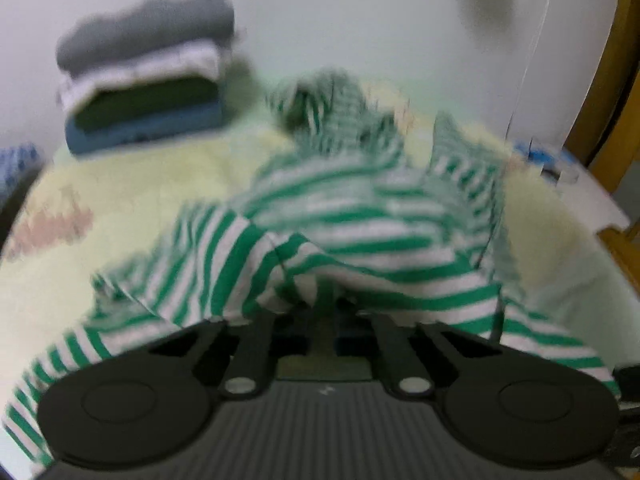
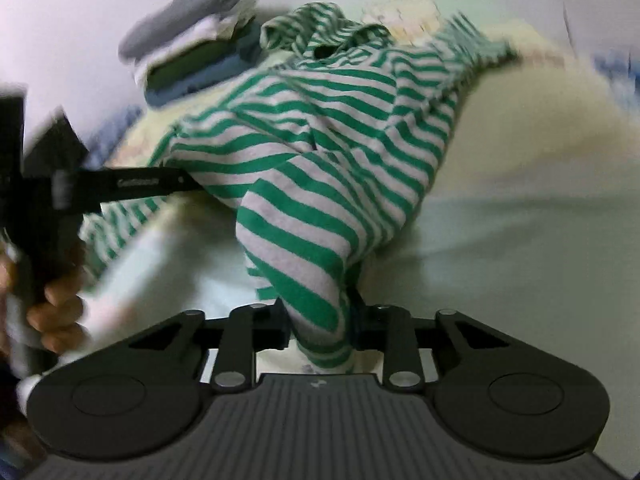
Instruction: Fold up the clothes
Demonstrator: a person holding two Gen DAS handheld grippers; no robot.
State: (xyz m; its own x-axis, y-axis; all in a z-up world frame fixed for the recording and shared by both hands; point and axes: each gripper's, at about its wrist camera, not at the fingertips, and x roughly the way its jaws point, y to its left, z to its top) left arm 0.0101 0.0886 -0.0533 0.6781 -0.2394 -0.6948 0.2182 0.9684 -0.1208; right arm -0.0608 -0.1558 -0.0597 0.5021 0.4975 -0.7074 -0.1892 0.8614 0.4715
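Both views motion-blurred. Green-and-white striped garment (image 2: 320,128) bunched and partly lifted off pale yellow-green bed cover (image 2: 520,152), filling centre of both views.

Right tongs (image 2: 320,332) closed on a hanging fold of striped cloth at 6 o'clock; fabric rising from there toward 12.

Left tongs (image 1: 320,312) buried under cloth at 6 o'clock of left view, apparently pinching it; fingertips hidden. Same tool in right view entering from 9 o'clock, reaching into cloth, held in a hand (image 2: 56,304) at 8 o'clock.

Stack of folded clothes (image 1: 144,76) at 10 o'clock, apart from striped garment.
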